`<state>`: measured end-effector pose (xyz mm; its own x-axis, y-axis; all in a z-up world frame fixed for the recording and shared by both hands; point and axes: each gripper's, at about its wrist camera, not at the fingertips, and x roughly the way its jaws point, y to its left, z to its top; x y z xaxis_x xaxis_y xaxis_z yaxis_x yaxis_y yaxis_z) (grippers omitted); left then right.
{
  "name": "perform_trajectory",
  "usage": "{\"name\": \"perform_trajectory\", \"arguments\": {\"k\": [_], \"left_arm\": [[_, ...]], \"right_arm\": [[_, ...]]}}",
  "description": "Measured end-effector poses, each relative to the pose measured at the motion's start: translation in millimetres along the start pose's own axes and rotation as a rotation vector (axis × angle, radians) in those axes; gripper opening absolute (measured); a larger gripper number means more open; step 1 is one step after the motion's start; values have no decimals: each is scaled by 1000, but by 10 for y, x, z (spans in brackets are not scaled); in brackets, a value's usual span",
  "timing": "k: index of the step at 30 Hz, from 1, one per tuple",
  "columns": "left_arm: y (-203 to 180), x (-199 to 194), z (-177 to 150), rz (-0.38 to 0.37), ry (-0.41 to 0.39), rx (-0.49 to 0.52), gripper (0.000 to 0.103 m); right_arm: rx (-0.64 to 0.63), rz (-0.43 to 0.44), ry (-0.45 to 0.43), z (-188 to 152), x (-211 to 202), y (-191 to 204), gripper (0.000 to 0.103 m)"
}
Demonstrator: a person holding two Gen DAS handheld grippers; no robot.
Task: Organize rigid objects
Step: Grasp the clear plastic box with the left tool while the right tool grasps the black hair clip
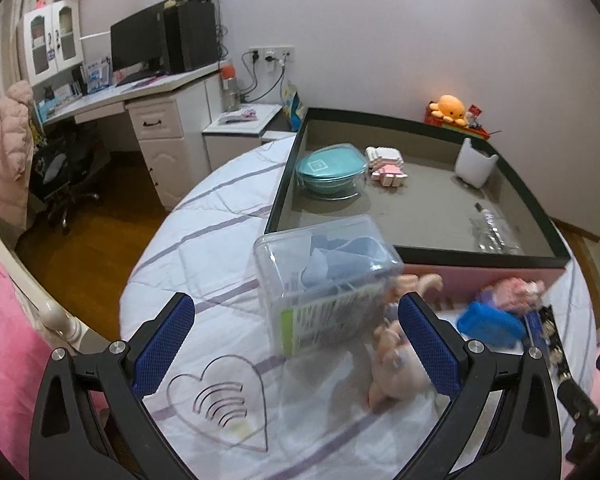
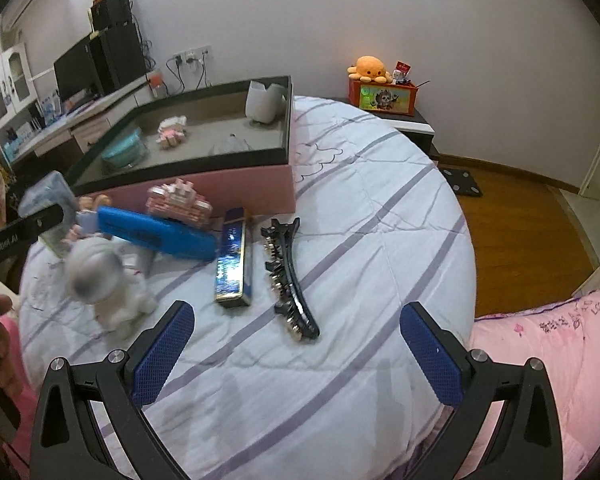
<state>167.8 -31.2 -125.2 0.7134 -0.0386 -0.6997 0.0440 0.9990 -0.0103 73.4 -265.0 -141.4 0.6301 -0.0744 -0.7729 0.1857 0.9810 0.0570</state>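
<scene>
Step in hand: approach to the clear plastic box (image 1: 328, 284), both grippers empty.

Your left gripper (image 1: 296, 344) stands wide, the box lying blurred between and ahead of its fingers, on the striped quilt (image 2: 360, 240) just before the black-rimmed tray (image 1: 416, 254). Your right gripper (image 2: 296, 356) is equally wide, with the black hair clip (image 2: 290, 280) nearest ahead. Judged next: centre the box, close squarely on its smooth walls, lift it over the rim. The bed yields; a desk (image 1: 140, 92) stands behind.
</scene>
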Motion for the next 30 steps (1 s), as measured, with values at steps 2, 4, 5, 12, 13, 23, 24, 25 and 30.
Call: {"name": "perform_trajectory", "arguments": {"k": [2,4,5,12,13,23,24,25,30], "left_arm": [[14,87,14,4,8,-23,103],[36,132,22,7,3,-45,102],[54,160,25,4,5,-56,102],[95,253,-8,-68,21,-87,70],[87,242,-17,-77,17,-85,66],[123,164,-56,-94,5,-73,66],[112,150,-58,-89,3,-67,66],[99,128,-63,-85,-1,-57,66],[75,40,-91,-69,-10,-27,66]], "right_arm": [[-2,-1,10,1,59,-8,103],[-6,0,20,1,118,-25,101],[-10,-1,26,0,142,-33,98],[-27,6,48,11,263,-83,90],[-39,5,46,13,267,-70,90],[-52,15,54,55,256,-137,72],[-59,13,53,65,287,-116,72],[-67,9,49,73,314,-99,69],[-87,12,29,129,349,-38,36]]}}
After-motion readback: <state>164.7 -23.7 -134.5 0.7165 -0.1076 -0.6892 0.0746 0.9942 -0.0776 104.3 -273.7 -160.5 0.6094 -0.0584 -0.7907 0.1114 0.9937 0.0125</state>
